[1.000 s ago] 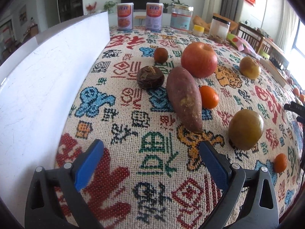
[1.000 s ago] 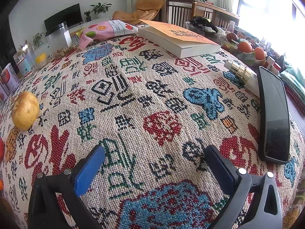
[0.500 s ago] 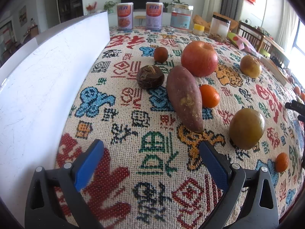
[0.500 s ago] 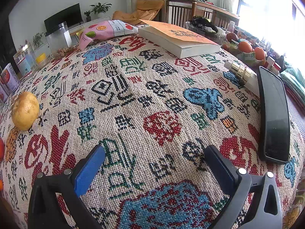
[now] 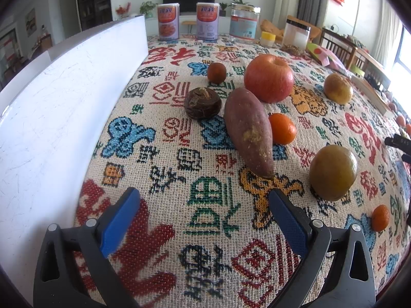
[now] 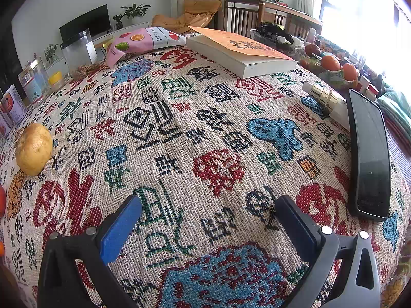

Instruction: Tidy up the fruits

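Note:
In the left wrist view a sweet potato (image 5: 250, 131) lies on the patterned cloth, with a red apple (image 5: 268, 77), a dark taro (image 5: 203, 103), a small brown fruit (image 5: 216, 73), a tangerine (image 5: 282, 128), two yellow-green pears (image 5: 333, 172) (image 5: 337, 88) and a small tangerine (image 5: 380, 217) around it. My left gripper (image 5: 204, 206) is open, just short of the sweet potato's tip, holding nothing. In the right wrist view my right gripper (image 6: 209, 213) is open over bare cloth; a yellow pear (image 6: 34, 148) sits far left.
A white board (image 5: 59, 118) runs along the left side. Cans (image 5: 168, 21) and jars (image 5: 296, 36) stand at the far edge. The right wrist view holds a thick book (image 6: 241, 51), a pink snack bag (image 6: 143, 41), a black phone (image 6: 370, 154) and a gold tube (image 6: 325, 97).
The left wrist view has crept slightly forward towards the fruits. The right gripper and its view are unchanged.

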Motion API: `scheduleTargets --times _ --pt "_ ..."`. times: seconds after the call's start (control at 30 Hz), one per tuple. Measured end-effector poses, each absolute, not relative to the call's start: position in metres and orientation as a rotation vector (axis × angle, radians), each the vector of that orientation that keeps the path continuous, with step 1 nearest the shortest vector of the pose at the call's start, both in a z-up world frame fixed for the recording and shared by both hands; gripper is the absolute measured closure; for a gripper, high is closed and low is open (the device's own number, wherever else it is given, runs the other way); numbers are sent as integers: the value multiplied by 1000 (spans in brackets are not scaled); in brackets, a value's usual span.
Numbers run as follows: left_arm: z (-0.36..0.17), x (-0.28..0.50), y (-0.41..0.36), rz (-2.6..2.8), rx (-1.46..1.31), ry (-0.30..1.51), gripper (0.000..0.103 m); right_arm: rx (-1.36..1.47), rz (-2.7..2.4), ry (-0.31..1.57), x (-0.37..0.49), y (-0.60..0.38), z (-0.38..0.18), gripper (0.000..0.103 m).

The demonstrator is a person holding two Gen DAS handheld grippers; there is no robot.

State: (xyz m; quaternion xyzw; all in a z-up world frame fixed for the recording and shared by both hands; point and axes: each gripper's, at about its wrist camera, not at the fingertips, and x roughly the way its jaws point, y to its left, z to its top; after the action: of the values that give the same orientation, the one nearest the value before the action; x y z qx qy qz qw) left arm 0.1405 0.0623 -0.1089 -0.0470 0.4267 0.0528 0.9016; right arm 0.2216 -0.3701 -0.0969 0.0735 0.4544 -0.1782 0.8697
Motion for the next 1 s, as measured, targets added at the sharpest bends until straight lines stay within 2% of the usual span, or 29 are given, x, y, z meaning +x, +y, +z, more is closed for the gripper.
scheduleTargets --times 1.0 --pt "-109 140 63 107 -100 881 2 154 -372 951 222 -370 -97 0"
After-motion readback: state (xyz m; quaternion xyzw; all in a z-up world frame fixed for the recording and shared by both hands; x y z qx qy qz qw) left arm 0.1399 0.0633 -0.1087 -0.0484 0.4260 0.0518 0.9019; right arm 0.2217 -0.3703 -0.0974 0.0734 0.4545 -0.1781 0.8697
